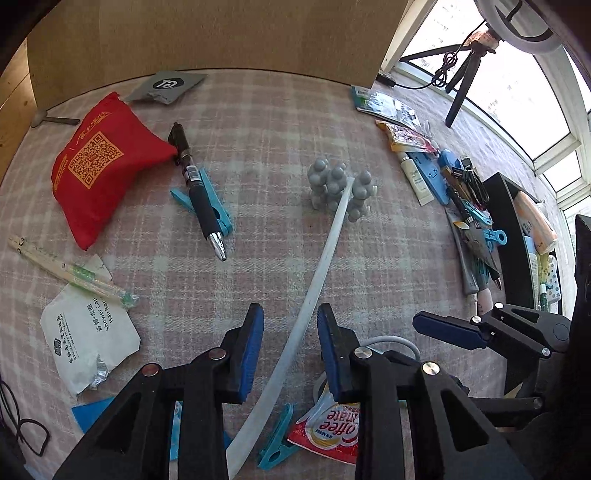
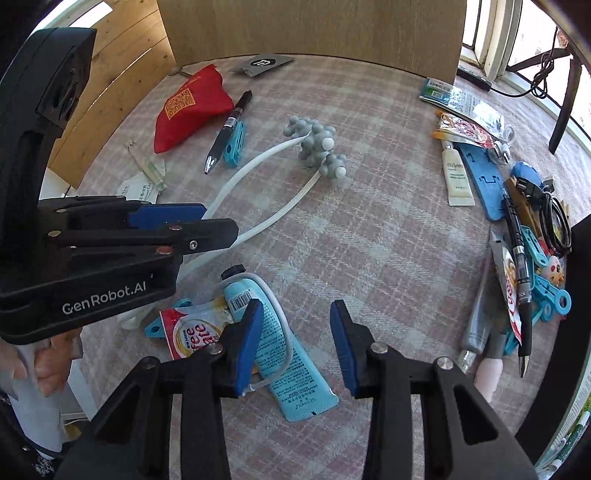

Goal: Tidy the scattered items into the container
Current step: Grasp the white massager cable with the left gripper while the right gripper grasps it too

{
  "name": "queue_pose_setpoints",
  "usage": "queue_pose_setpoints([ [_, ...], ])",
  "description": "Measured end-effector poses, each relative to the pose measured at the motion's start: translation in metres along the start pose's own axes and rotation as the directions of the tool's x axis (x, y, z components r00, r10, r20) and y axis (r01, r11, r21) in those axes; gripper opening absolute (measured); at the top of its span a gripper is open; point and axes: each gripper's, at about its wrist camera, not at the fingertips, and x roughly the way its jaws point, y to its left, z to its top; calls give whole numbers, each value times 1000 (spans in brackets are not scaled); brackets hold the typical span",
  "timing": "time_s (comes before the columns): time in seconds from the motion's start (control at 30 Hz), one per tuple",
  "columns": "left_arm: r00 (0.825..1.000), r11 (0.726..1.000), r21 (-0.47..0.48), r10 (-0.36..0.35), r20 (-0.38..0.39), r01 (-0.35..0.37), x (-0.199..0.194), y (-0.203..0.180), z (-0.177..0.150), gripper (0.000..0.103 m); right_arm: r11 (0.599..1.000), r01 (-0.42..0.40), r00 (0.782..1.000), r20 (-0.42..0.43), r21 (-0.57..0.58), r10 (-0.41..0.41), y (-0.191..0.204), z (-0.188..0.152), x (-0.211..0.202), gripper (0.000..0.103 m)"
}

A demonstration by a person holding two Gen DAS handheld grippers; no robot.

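My left gripper (image 1: 290,345) is open, its blue pads on either side of the white handle (image 1: 314,291) of a grey knobbed massager (image 1: 338,186), not clamped. The same massager shows in the right wrist view (image 2: 317,146), with my left gripper (image 2: 207,221) over its handle. My right gripper (image 2: 295,345) is open and empty above a light blue tube (image 2: 284,354) and a coffee sachet (image 2: 192,332). A black container (image 1: 517,236) with items inside stands at the right edge. A black pen (image 1: 197,192) lies on a blue clip beside a red pouch (image 1: 99,166).
Plaid cloth covers the table (image 1: 258,122). A cardboard panel (image 1: 221,33) stands at the back. Tubes, clips, packets and cables are piled along the right (image 2: 517,221). A white shower-cap packet (image 1: 85,332) and wrapped chopsticks (image 1: 70,273) lie at left.
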Motion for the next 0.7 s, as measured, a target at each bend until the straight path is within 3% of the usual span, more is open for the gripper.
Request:
queue_pose_setpoints([
  [0.1,1000,1000,-3,-3,-8,3,3,1,0,10,1000,-13,1000,-3,0,13,1,1,1,21],
  [0.2,1000,1000,-11,1,9,-1,0,3,-2,9,1000,-19,1000,4,-5,19,3,0,-2,8],
  [0.4,999,997,-68,-44,25,45,-17,16,-6,5,999,-43,998,42,22,42,3,3,-18,5],
  [0.7,991,994,-83,-62,116,72,-63,18,-7,5,996,-80,988,138,25,76,12,9,-61,4],
])
